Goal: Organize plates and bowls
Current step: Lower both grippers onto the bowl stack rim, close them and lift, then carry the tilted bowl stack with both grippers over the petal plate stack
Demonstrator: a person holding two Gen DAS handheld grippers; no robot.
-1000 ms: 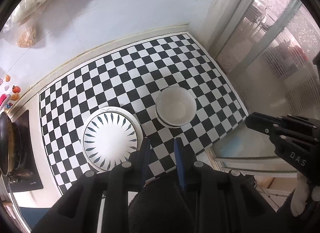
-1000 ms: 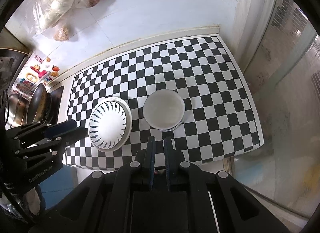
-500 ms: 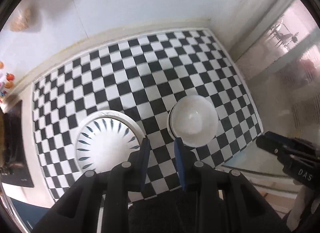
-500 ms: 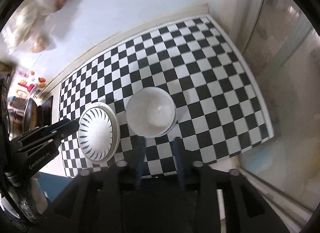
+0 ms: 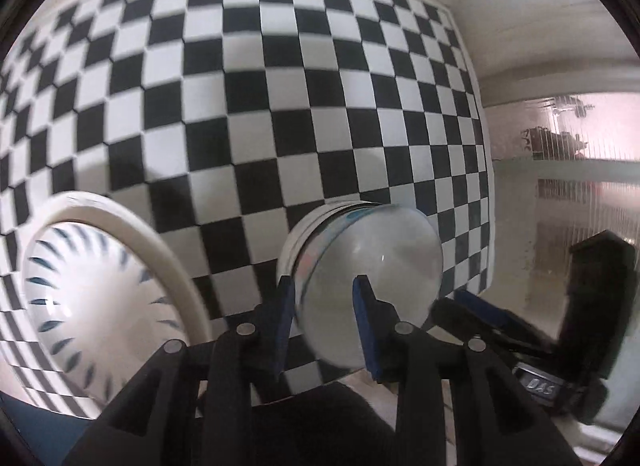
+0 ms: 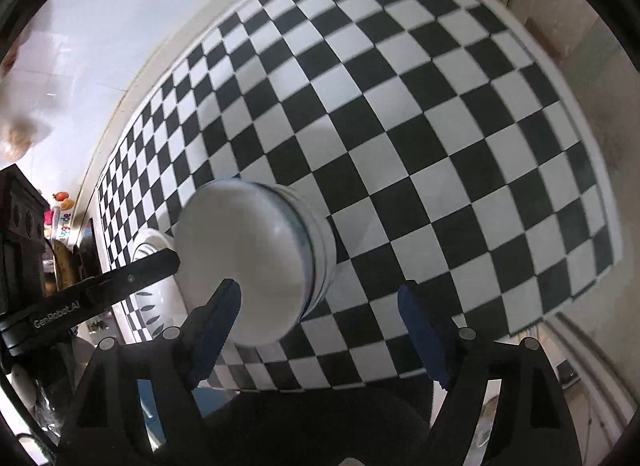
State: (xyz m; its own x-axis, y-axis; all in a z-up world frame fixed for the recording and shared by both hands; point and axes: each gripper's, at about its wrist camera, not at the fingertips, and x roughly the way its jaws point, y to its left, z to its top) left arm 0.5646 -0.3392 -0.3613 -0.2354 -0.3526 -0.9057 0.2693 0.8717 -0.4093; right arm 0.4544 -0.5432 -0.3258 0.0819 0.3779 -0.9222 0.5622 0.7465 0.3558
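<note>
**Both grippers closing in on bowl stack**

Stacked white ceramic bowls (image 5: 360, 266) sit lower centre on the black-and-white checkered surface (image 5: 280, 85), just beside the white plate with blue petal marks (image 5: 100, 286). Left gripper (image 5: 324, 318): fingers parted, straddling the near rim, not clamped. Right gripper (image 6: 320, 330): fingers wide apart. Risk: a thin rim pinch may slip or lift only the top bowl.

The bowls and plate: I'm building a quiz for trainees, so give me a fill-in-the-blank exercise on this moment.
The stacked bowls sit on a black-and-white ____ mat.
In the left wrist view, the plate with blue strokes lies to the ____ of the bowls.
The right gripper has its jaws wide ____.
Missing words: checkered; left; open.
</note>
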